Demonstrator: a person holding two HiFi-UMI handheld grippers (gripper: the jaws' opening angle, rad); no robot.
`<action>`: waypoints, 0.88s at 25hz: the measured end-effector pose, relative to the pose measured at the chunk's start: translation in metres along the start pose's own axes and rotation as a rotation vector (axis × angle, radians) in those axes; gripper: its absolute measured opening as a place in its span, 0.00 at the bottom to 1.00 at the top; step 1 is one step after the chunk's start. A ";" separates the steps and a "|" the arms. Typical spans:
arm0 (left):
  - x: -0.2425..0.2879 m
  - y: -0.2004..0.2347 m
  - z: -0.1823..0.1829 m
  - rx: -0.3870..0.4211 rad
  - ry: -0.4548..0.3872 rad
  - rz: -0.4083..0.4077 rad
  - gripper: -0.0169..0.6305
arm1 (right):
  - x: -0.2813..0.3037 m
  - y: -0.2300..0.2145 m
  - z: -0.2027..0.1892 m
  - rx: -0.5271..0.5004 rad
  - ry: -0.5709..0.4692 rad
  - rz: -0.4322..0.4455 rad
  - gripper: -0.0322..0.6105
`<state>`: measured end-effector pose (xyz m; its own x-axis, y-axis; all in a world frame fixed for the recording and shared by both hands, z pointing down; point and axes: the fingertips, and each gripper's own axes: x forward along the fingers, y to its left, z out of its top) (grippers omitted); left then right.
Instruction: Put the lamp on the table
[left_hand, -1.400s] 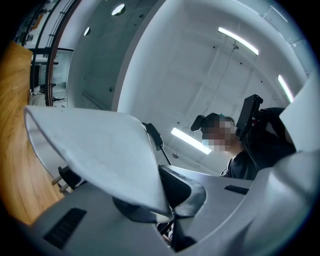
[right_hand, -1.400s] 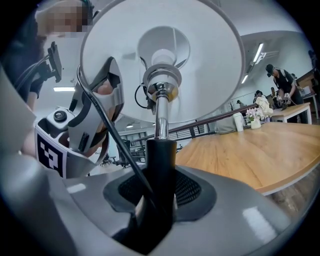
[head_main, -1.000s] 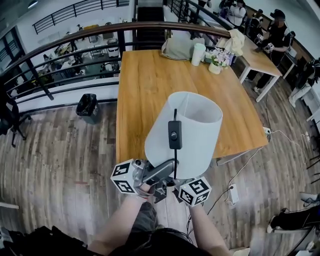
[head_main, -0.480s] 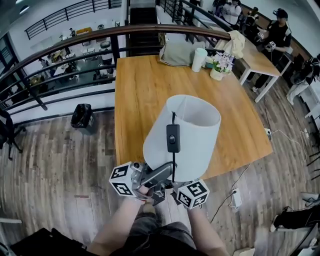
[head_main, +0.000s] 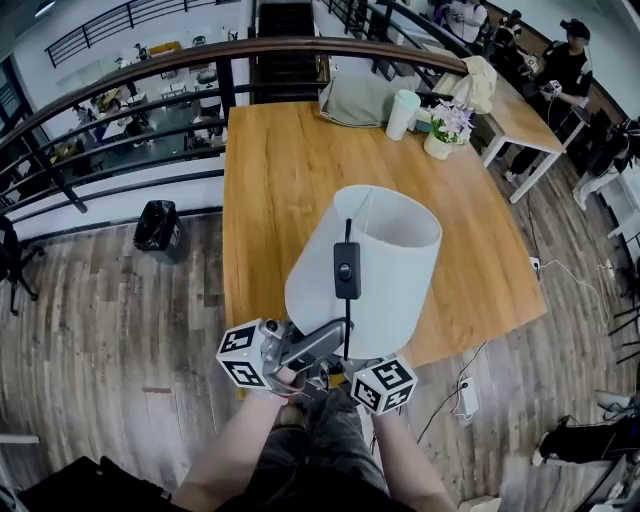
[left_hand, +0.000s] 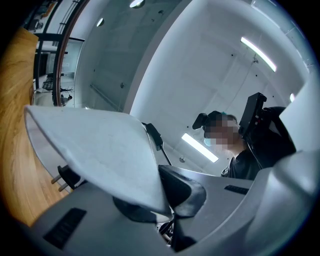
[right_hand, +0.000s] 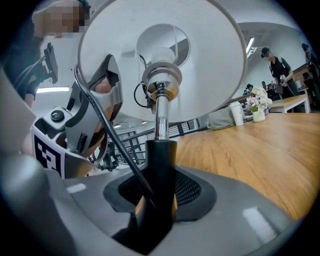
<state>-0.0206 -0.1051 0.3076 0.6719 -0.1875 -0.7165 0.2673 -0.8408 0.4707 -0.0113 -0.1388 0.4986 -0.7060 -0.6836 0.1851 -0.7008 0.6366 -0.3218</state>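
Note:
A lamp with a white shade (head_main: 375, 270) hangs in the air over the near edge of the wooden table (head_main: 290, 170). Its black cord with an inline switch (head_main: 347, 270) runs down the shade's front. My left gripper (head_main: 338, 335) is shut on the shade's lower rim; the left gripper view shows the white rim (left_hand: 115, 150) pinched at the left gripper (left_hand: 167, 202), with the plug (left_hand: 62, 177) dangling beside it. My right gripper (right_hand: 157, 197) is shut on the lamp's black stem (right_hand: 160, 165) under the shade (right_hand: 200, 65). In the head view only its marker cube (head_main: 386, 385) shows.
At the table's far end lie a grey bag (head_main: 355, 100), a white cup (head_main: 400, 112) and a flower pot (head_main: 445, 130). A dark railing (head_main: 200, 60) runs behind the table. A black bin (head_main: 157, 225) stands left, a power strip (head_main: 465, 397) lies right. People (head_main: 570, 60) stand far right.
The lamp and both grippers have come closer to the table; its near edge now lies under the shade. Both grips look the same.

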 end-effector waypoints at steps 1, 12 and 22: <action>0.001 0.004 0.002 0.003 -0.001 0.003 0.04 | 0.003 -0.003 0.001 -0.001 0.002 0.003 0.29; 0.018 0.061 0.032 0.045 -0.026 0.032 0.04 | 0.050 -0.050 0.027 -0.024 0.022 0.056 0.29; 0.030 0.110 0.049 0.060 -0.044 0.055 0.04 | 0.082 -0.091 0.042 -0.035 0.040 0.089 0.29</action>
<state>-0.0049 -0.2283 0.3128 0.6533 -0.2555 -0.7127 0.1875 -0.8574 0.4793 -0.0013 -0.2682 0.5040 -0.7686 -0.6096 0.1942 -0.6379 0.7067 -0.3060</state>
